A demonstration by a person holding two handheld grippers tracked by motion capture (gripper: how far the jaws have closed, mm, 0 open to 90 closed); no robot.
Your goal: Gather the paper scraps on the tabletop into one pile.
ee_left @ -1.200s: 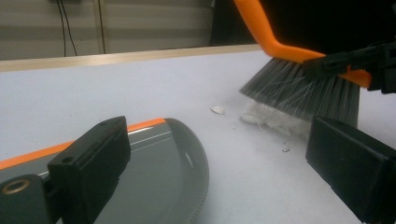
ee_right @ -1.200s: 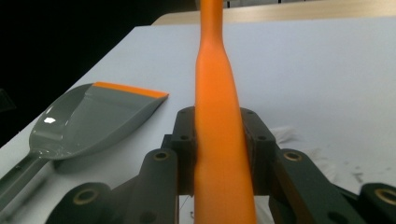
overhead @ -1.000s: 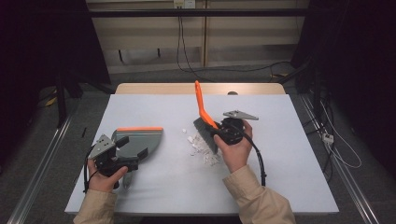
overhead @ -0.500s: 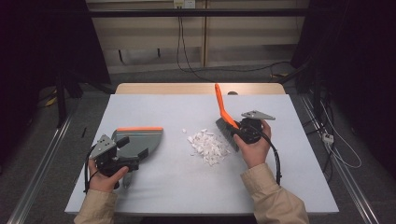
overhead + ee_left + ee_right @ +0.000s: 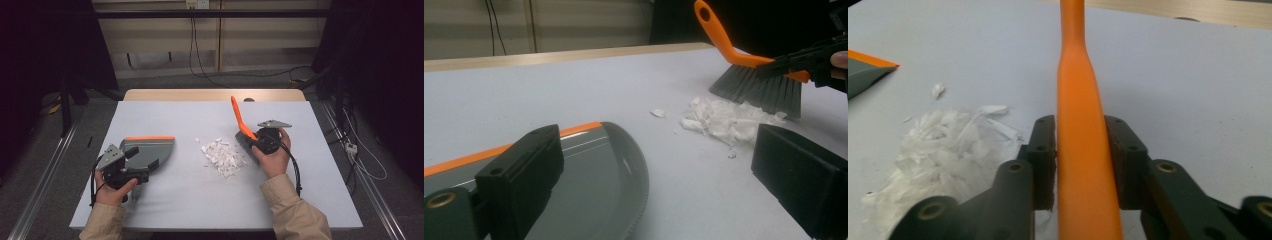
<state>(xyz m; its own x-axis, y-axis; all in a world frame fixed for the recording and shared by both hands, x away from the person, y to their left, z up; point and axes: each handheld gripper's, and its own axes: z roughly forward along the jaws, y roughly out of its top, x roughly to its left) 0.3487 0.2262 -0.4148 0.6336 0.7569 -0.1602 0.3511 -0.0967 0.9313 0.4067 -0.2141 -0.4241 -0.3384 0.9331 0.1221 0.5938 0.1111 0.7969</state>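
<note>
Brush (image 5: 242,124): orange handle clamped between the pads of the right tool (image 5: 261,143), handle running up and away from the tool toward the far bench edge. In the right gripper view the handle (image 5: 1079,140) fills the gap between both pads, which press on either side; the jaws have just been easing open slightly, the handle between them and gripped. Dark bristles (image 5: 758,90) sit on the bench just below the tool, touching the right edge of the paper scraps.

Paper scraps (image 5: 223,156): white pile just left of the right tool, on the bench (image 5: 200,200); a few loose bits lie a little farther left (image 5: 197,140).

Dustpan (image 5: 148,150): grey with orange edge, lying flat, directly ahead of the left tool (image 5: 131,176), well apart from the pile. Left gripper view: pan (image 5: 594,170) lies by the left jaw; whether the tool clenches the pan's handle — cannot tell.

Beyond: wooden far edge of the bench (image 5: 215,94), cables on the floor (image 5: 200,75).
</note>
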